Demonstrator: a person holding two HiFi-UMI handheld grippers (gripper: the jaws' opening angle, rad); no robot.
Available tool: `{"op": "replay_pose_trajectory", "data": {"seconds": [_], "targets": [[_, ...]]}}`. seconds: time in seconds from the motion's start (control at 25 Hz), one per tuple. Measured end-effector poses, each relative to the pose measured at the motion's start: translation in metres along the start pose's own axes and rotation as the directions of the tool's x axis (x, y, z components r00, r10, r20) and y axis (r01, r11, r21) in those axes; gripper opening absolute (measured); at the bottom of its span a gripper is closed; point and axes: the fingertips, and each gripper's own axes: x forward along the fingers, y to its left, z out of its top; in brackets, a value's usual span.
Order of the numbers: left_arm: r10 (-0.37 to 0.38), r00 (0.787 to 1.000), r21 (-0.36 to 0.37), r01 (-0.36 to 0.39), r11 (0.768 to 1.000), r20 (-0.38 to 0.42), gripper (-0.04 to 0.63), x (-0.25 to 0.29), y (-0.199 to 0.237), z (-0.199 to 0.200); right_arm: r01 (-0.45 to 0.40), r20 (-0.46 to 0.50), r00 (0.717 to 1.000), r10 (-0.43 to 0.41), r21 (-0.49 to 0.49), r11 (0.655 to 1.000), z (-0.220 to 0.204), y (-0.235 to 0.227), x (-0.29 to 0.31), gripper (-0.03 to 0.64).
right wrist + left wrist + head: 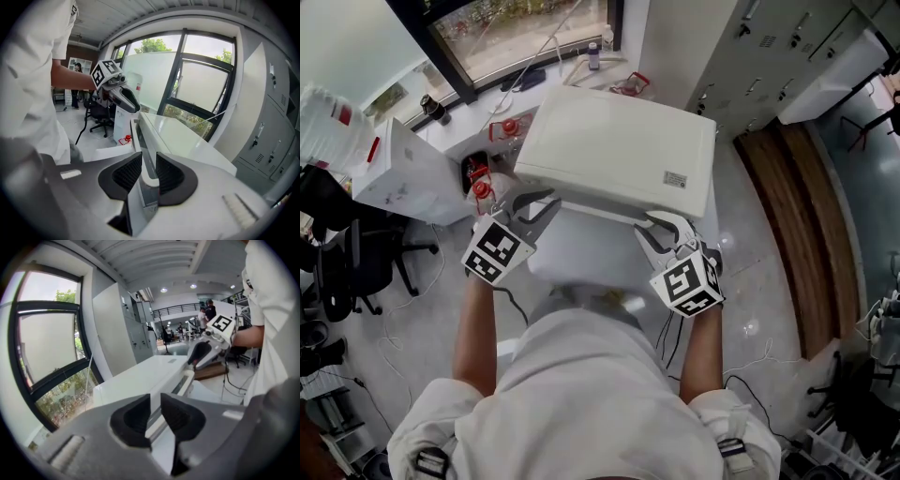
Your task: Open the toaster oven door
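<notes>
White toaster oven (619,150) sits on the bench (567,73) by a window as a person holds its door handle (600,208) at both ends. The left gripper (539,208) has its jaws closed on the handle's left end, and the pale bar runs out from between the black pads (180,418) towards the far gripper. The right gripper (661,230) has its jaws closed on the right end, where the handle and the door's glass edge pass straight between the ribbed pads (124,173). Beyond both sets of jaws lies the oven's flat top. Below them the door (586,248) appears tipped slightly outwards.
</notes>
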Motion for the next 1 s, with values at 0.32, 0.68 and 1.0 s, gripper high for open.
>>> {"op": "replay_pose_trajectory", "data": {"seconds": [0.32, 0.68, 1.0], "targets": [[-0.144, 0.983, 0.114, 0.157, 0.981, -0.111, 0.080, 0.008, -0.012, -0.024, -0.035, -0.119, 0.993, 0.028, -0.059, 0.998, -0.004, 0.010, 0.012, 0.078], [-0.227, 0.932, 0.248, 0.300, 0.921, -0.284, 0.088, 0.019, -0.018, -0.052, -0.077, -0.278, 0.960, 0.032, -0.152, 0.985, -0.018, 0.017, 0.023, 0.077], [-0.224, 0.887, 0.332, 0.371, 0.867, -0.405, 0.115, 0.031, -0.020, -0.071, -0.101, -0.367, 0.930, 0.027, -0.184, 0.978, -0.032, 0.017, 0.035, 0.077]]}}
